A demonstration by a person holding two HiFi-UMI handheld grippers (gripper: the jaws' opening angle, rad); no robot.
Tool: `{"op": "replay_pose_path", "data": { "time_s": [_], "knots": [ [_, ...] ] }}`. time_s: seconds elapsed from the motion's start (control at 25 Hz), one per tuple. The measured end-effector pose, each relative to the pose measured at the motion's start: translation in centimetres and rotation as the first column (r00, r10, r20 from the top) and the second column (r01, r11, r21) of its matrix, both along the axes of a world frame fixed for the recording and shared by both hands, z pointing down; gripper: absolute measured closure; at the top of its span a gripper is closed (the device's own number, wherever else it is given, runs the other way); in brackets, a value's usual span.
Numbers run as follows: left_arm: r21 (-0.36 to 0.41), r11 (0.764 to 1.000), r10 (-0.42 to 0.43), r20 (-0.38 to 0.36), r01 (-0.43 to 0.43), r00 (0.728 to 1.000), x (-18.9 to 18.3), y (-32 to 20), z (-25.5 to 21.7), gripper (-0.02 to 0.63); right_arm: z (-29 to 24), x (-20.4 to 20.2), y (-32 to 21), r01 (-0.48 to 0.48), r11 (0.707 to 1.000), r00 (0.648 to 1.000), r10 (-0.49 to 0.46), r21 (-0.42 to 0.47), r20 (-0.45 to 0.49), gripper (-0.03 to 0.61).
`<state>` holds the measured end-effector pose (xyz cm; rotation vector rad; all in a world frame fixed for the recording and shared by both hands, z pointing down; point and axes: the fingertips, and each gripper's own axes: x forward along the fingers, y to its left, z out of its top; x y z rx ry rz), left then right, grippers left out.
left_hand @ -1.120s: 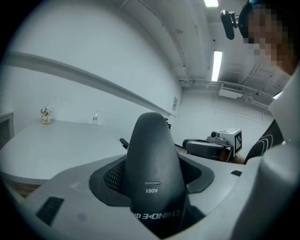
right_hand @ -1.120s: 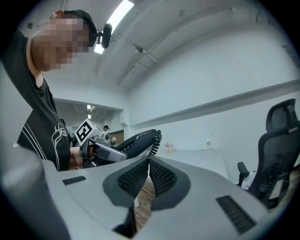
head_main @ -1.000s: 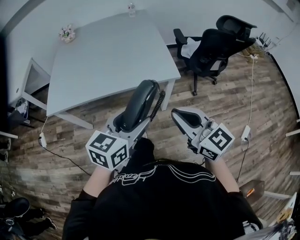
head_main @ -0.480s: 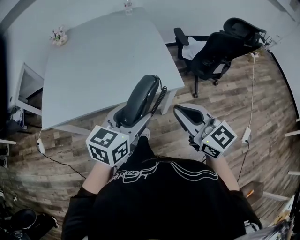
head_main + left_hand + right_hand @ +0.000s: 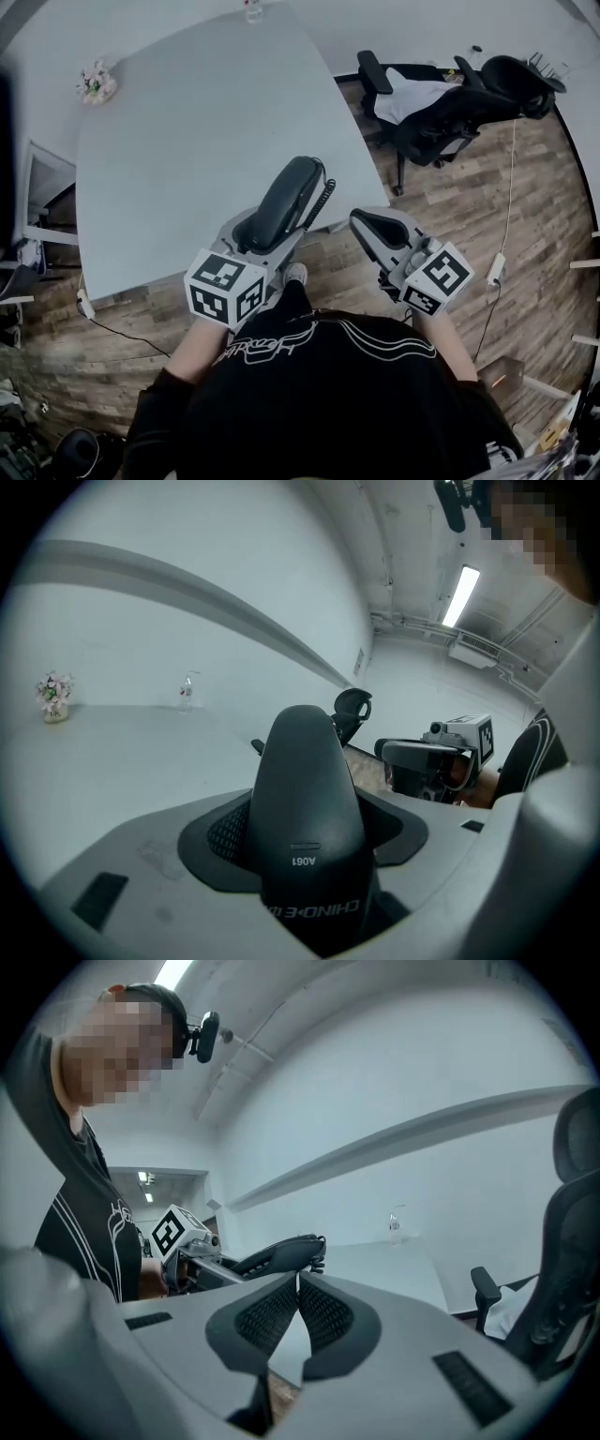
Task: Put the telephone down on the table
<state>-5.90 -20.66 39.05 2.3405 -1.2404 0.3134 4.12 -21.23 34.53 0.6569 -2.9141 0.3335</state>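
Observation:
A black telephone handset with a coiled cord is held in my left gripper, whose jaws are shut on its lower half. The handset hangs in the air over the near edge of the grey table. In the left gripper view the handset stands up between the jaws and fills the middle. My right gripper is to the right of the handset, over the wooden floor, its pads together with nothing between them. In the right gripper view the handset is at the left.
A small bunch of flowers and a clear bottle stand at the table's far side. A black office chair stands to the table's right. A cable and a white plug block lie on the floor at right.
The person has stepped toward the table. The handset, earlier over the floor in front of the table, now hangs over the table's near edge. Both grippers keep their grip state.

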Motion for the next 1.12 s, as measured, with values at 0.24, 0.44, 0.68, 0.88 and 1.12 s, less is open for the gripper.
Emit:
{"op": "replay_pose_path", "data": {
  "time_s": [0.24,0.44,0.68,0.88,1.12],
  "knots": [
    [-0.103,0.994,0.023,-0.033,-0.027,0.999,-2.3,-4.3,3.1,0.330,1.8,-2.5,-4.9,-0.039,0.997,0.999,0.038,-0.062,-0.011,0.538],
    [-0.145,0.989,0.034,-0.009,-0.035,0.999,-4.0,-8.0,6.1,0.330,4.1,-3.8,-8.6,-0.064,0.992,0.998,0.062,-0.109,-0.028,0.538],
    [-0.197,0.979,0.052,0.027,-0.046,0.998,-5.2,-11.6,10.0,0.330,6.9,-4.8,-11.8,-0.087,0.983,0.996,0.079,-0.165,-0.051,0.538],
    [-0.213,0.976,0.072,0.128,-0.044,0.989,-6.1,-14.2,13.3,0.330,8.5,-5.2,-13.6,-0.106,0.972,0.993,0.094,-0.208,-0.068,0.538],
    [-0.268,0.963,0.064,0.147,-0.023,0.987,-6.2,-16.0,16.2,0.330,10.8,-5.3,-14.3,-0.118,0.957,0.991,0.097,-0.265,-0.089,0.538]
  ]
}}
